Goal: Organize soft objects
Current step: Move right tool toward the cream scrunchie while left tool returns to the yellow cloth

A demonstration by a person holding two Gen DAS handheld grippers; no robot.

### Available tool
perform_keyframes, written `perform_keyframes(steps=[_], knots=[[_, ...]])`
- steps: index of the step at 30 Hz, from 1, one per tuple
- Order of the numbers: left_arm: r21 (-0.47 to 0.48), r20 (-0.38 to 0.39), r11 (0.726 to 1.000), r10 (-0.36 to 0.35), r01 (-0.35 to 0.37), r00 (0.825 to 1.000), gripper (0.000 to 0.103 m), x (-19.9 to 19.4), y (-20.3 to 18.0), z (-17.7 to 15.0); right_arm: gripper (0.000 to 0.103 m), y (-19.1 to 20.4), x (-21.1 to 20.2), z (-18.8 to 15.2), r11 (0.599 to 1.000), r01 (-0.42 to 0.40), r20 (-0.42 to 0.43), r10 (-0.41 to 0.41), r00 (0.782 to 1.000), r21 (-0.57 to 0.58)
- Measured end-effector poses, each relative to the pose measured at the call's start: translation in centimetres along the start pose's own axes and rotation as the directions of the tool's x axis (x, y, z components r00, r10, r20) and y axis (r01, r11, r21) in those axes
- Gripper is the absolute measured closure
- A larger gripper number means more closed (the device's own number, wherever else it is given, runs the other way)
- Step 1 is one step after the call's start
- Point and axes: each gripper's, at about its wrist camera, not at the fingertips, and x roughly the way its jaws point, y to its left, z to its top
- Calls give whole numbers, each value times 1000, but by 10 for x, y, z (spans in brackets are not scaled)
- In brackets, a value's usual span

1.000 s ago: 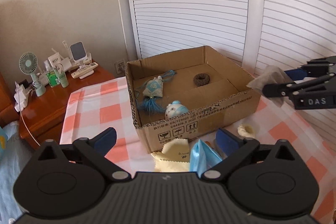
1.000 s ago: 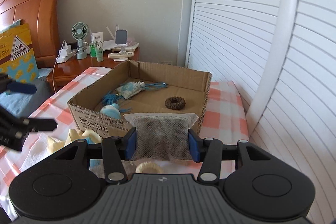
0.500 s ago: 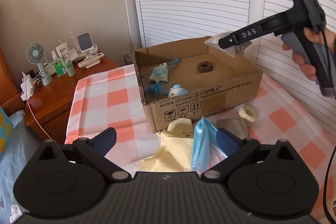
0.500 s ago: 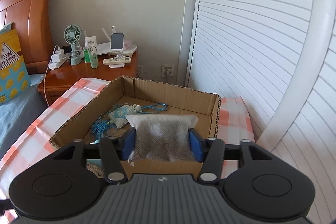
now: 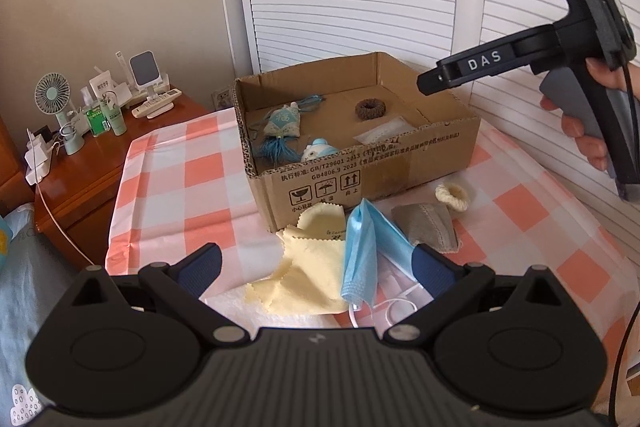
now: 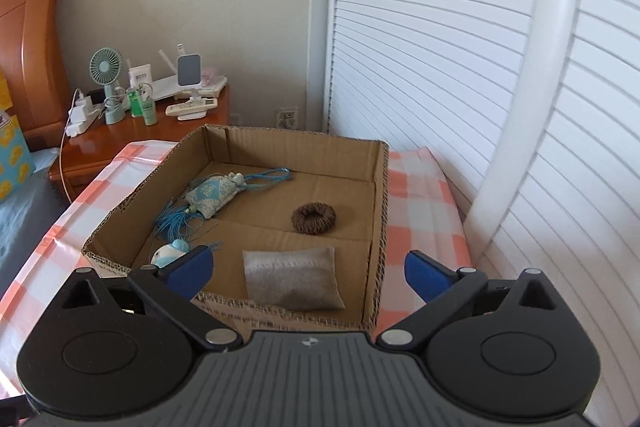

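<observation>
A cardboard box (image 5: pixel 360 171) (image 6: pixel 380 195) stands on the checked tablecloth. Inside lie a blue sachet with tassel (image 6: pixel 210 195), a brown ring (image 6: pixel 314 219), a small blue plush (image 6: pixel 170 253) and a grey pouch (image 6: pixel 292 279), also seen in the left wrist view (image 5: pixel 380 135). My right gripper (image 6: pixel 308 267) is open and empty above the box's near edge; it shows in the left wrist view (image 5: pixel 430 83). My left gripper (image 5: pixel 316 263) is open above a yellow cloth (image 5: pixel 308 267), a blue face mask (image 5: pixel 362 255), a grey mask (image 5: pixel 428 223) and a cream ring (image 5: pixel 452 197).
A wooden nightstand (image 5: pixel 92 155) with a fan (image 5: pixel 54 99), bottles and remotes stands to the left, beside a bed (image 6: pixel 24 203). White louvred doors (image 6: pixel 440 47) run along the right behind the table.
My right gripper moved over the box, opened and let go of the grey pouch, which now lies in the box. My left gripper stayed open and drew back a little.
</observation>
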Motion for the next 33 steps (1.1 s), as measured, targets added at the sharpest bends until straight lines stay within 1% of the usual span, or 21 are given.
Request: perform_keyframes(steps=[4,8,15,18,22,27,31,33], knots=[[2,-18,1000,-3,3,1000,2,1,-1,-7,0,-1,-12,-19,999,37,-18,-36,999,40],[-17,-43,1000,-1,0,999,2,4,2,-15,0,-2,-18,-40,995,73,-37,-71,997,71],[-23,-72,1000,-16,14,997,2,8,1,-27,0,-7,-8,-69,985,96,-101,-82,991,142],[-33,-82,999,-25,22,996,2,11,2,-31,0,-7,1,-74,983,110,-125,-92,988,147],[-45,-86,998,-39,35,996,2,14,5,-33,0,-8,11,-76,980,100,-140,-76,987,173],[-66,-75,995,-80,75,994,2,17,8,-30,0,-6,26,-79,981,97,-155,-70,985,171],[-87,-84,993,-84,77,993,2,26,11,-27,0,-4,38,-81,982,97,-170,-69,983,159],[-80,-92,994,-83,76,992,2,29,10,-26,0,-4,43,-82,982,93,-177,-63,982,163]])
